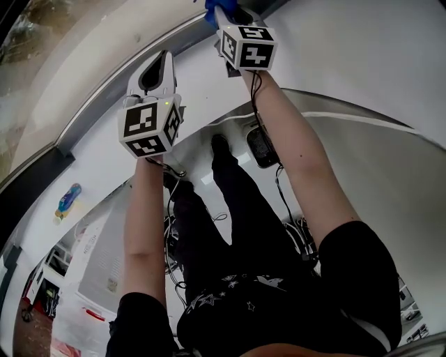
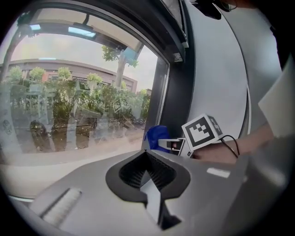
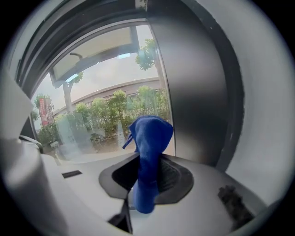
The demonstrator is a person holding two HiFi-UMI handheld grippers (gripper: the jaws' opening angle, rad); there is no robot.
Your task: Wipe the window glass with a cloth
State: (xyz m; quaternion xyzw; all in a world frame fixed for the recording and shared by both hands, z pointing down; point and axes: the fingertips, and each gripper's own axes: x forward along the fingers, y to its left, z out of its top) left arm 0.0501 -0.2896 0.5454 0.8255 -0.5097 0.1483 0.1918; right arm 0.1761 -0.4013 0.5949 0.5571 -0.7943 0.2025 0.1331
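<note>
The window glass (image 2: 69,101) fills the left of the left gripper view, with trees and a building behind it; it also shows in the right gripper view (image 3: 106,115). A blue cloth (image 3: 150,152) stands up out of my right gripper (image 3: 147,175), which is shut on it close to the pane, beside the dark frame post. In the head view that gripper (image 1: 221,10) is raised at the top edge, with the cloth (image 1: 209,7) just showing. My left gripper (image 2: 147,173) is shut with nothing in it, held lower and to the left (image 1: 162,59). It sees the cloth (image 2: 156,135) to its right.
A dark window frame post (image 3: 198,92) and a white wall (image 2: 216,69) border the glass on the right. Below are the person's legs (image 1: 230,202), loose cables (image 1: 289,209), a black device (image 1: 261,146), a blue bottle (image 1: 67,197) and papers (image 1: 104,258).
</note>
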